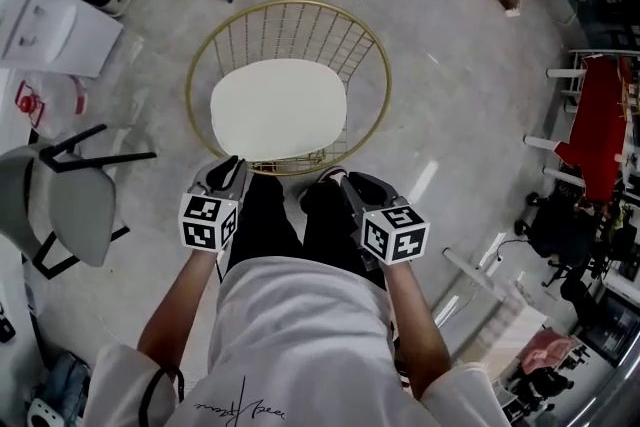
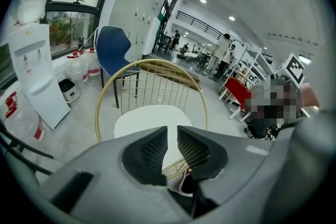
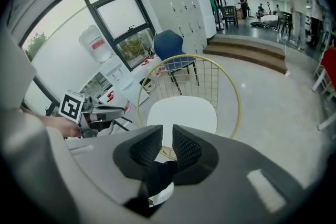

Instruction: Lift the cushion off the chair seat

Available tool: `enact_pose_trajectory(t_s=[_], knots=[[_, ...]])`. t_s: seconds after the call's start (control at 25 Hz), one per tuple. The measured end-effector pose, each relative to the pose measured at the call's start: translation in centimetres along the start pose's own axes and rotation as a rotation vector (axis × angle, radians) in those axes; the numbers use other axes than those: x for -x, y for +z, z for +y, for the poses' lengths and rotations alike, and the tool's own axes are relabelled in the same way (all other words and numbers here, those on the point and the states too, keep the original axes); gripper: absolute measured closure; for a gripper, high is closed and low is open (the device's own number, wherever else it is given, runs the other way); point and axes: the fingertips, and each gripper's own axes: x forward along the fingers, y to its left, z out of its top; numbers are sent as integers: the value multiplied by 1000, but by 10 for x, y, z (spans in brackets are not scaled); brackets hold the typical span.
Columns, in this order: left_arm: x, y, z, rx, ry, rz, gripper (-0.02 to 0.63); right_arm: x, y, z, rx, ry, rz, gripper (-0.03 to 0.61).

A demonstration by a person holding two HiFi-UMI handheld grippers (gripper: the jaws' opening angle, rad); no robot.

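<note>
White cushion (image 1: pixel 278 108) lies on the gold wire chair (image 1: pixel 376 50) seat, left gripper (image 1: pixel 231 165) and right gripper (image 1: pixel 346 181) near its front edge, jaws slightly apart, empty, likely lining up a two-sided grab.

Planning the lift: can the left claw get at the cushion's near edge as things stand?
Probably yes: the left claw hangs just short of the cushion, empty, with only the chair rim between.

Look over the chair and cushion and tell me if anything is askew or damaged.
Nothing stands out. The cushion lies flat and roughly centred on the seat of the chair, with no tear or stain visible, and the chair stands upright.
</note>
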Motion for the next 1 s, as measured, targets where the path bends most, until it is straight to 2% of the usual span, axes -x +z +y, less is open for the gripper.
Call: enact_pose_trajectory(t_s=[0.12, 0.28, 0.44, 0.88, 1.0], knots=[[-12, -6, 29, 26, 51, 21, 528, -28, 0, -5, 10, -3, 32, 506], [-37, -24, 61, 73, 136, 50, 454, -64, -11, -23, 10, 0, 65, 474], [-64, -42, 77, 109, 165, 75, 397, -91, -24, -47, -12, -11, 77, 447], [-118, -71, 121, 157, 218, 108, 373, -168, -36, -94, -15, -27, 86, 424], [-130, -73, 134, 147, 247, 118, 343, -187, -39, -102, -21, -31, 89, 419]])
